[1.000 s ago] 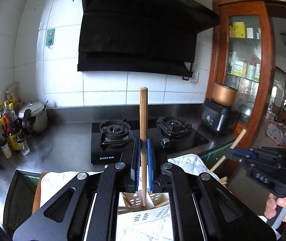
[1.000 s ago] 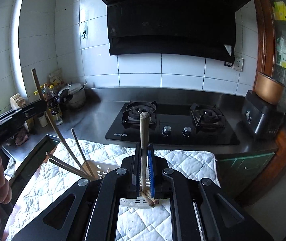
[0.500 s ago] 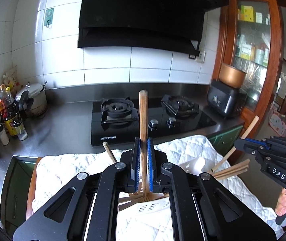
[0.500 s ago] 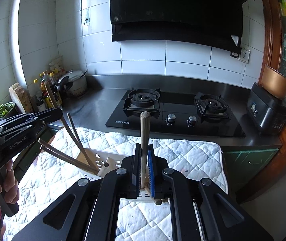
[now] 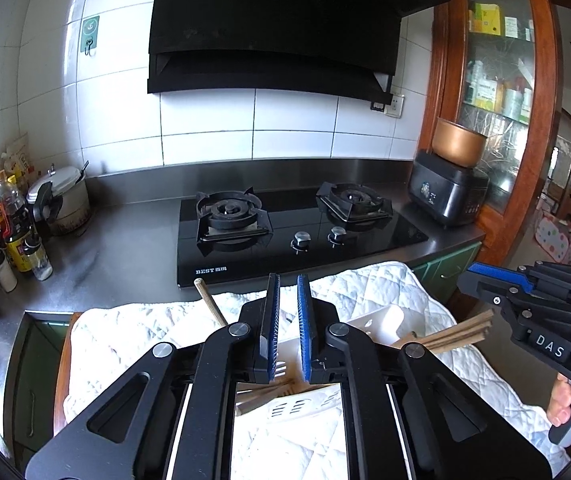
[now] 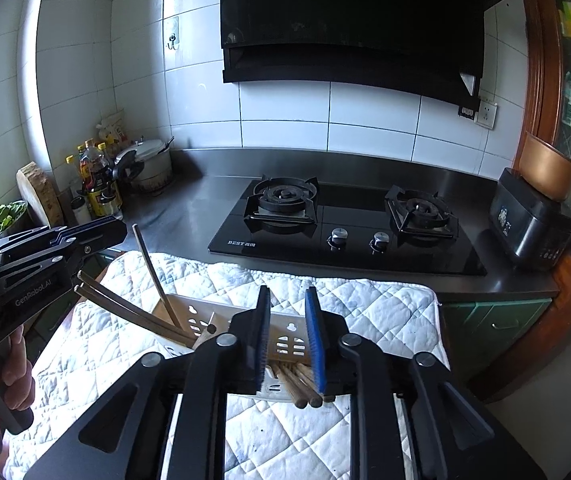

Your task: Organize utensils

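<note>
Both sticks dropped: left gripper (image 5: pixel 287 324) jaws slightly apart, right gripper (image 6: pixel 288 338) jaws just opening, nothing between. Chopsticks (image 6: pixel 299 386) sit in white basket (image 6: pixel 241 320) on quilted counter pad (image 6: pixel 365 304). Nearly done, judging by this.

The stove (image 5: pixel 301 232) carries "BEST" in white on its front edge. "DAS" stands on the side of the right tool (image 5: pixel 485 280), and "GenRobot.AI" on the side of the left tool (image 6: pixel 97 232).

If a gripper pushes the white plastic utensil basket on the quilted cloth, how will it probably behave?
The white utensil basket looks thin and perforated, so probably light and easily slid. The chopsticks lean far past one end, so it may tip that way. The quilted cloth might bunch.
</note>
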A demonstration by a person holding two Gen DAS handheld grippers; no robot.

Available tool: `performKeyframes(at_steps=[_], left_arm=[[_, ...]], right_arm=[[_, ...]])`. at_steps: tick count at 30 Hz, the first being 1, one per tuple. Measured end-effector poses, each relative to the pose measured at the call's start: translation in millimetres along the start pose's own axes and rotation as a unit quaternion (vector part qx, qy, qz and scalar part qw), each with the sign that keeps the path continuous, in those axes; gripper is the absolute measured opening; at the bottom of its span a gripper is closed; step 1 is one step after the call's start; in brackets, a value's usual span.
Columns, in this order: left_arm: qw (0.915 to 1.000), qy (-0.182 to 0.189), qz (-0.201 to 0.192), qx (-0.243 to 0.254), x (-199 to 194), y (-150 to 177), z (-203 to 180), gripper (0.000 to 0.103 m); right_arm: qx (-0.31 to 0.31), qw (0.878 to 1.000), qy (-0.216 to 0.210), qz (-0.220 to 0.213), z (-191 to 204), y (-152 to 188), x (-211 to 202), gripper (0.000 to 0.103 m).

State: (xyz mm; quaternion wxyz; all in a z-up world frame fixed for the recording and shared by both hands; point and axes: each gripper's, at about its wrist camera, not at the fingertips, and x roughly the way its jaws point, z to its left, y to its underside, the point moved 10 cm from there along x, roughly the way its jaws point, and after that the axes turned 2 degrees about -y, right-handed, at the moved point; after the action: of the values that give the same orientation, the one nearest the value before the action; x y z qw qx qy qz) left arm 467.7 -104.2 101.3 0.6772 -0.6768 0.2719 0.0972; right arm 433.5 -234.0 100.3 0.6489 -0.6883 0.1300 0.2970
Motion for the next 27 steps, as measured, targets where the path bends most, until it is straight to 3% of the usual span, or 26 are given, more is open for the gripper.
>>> performKeyframes(at_steps=[3,5,6,11,13,15,18,21,23,25,27], left_arm=[[1.0000,0.000,-0.004,0.002,-11,-1,-1,0.010],[0.9999,-0.004,-0.011,0.001,-21,-1,0,0.029],[0.9999,-0.007,-0.015,0.001,-27,-2,0,0.033],[0.9996,-0.012,-0.026,0.005,-56,5,0,0.036],[0.9994,-0.015,-0.030,0.005,-68,10,1,0.042],[0.9992,-0.020,-0.036,0.005,-81,16,2,0.047],[0.9988,-0.027,-0.040,0.009,-100,29,1,0.059],[0.9983,-0.033,-0.044,0.017,-117,46,-1,0.073],[0.9980,-0.038,-0.045,0.022,-128,58,-1,0.082],[0.9978,-0.041,-0.046,0.025,-138,70,0,0.086],[0.9977,-0.041,-0.048,0.024,-147,84,0,0.090]], right_arm=[[0.000,1.000,0.002,-0.008,0,-2,-11,0.027],[0.001,1.000,0.002,-0.014,1,-2,-20,0.031],[0.001,1.000,0.002,-0.017,2,-1,-25,0.035],[-0.010,0.999,0.008,-0.030,10,9,-53,0.045],[-0.010,0.999,0.008,-0.032,12,17,-62,0.051],[-0.008,0.999,0.010,-0.035,14,26,-72,0.060],[-0.004,0.999,0.008,-0.037,19,42,-85,0.062],[0.002,0.999,0.009,-0.040,22,62,-96,0.081],[0.001,0.999,0.016,-0.042,26,76,-103,0.083],[0.009,0.999,0.009,-0.040,29,91,-108,0.090],[0.016,0.999,0.005,-0.038,32,104,-112,0.091]])
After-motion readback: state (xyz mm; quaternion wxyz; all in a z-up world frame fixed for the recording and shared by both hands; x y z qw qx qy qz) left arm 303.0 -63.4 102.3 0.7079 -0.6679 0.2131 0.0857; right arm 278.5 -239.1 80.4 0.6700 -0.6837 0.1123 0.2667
